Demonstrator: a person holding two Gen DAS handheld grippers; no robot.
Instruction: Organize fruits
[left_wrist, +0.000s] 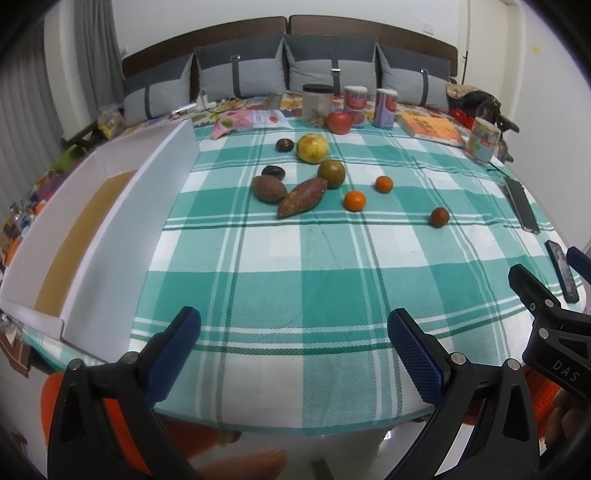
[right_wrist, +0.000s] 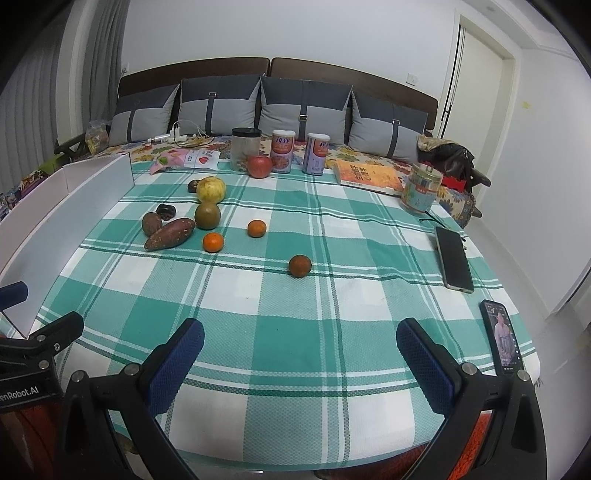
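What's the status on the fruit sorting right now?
Left gripper and right gripper jaws open, empty. Fruits loose on cloth, white box empty. Path clear.

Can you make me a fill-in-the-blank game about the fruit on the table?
1. The white box stands on the ____ side of the table.
2. The red apple sits at the far edge, next to the ____ with the dark lid.
3. Both grippers, left gripper and right gripper, are ____ and hold nothing.
4. The tablecloth is checked in white and ____.

Missing words: left; jar; open; green
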